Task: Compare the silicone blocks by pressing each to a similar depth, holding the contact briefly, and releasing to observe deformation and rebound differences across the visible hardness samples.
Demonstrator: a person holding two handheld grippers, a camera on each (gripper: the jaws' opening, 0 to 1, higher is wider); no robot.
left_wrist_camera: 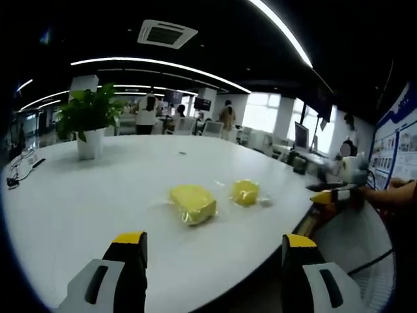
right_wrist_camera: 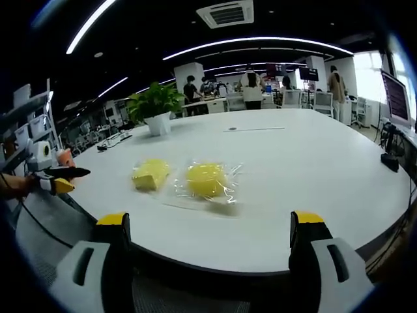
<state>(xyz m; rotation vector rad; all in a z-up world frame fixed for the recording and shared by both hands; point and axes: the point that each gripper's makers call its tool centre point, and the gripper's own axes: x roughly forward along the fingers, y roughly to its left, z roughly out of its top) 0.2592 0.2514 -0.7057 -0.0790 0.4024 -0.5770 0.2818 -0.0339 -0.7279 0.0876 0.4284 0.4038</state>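
Silicone blocks lay untouched ahead of both grippers: the left gripper (left_wrist_camera: pixel 213 257) and right gripper (right_wrist_camera: pixel 210 238) hung wide-jawed and empty off the white table's (right_wrist_camera: pixel 313 169) edge. Nearer the potted plant (right_wrist_camera: pixel 156 104) sat the rectangular block (right_wrist_camera: pixel 151 174), the rounder block (right_wrist_camera: pixel 206 179) just beside it. Their loose plastic wrap looked slippery; an off-centre press could skid a block.
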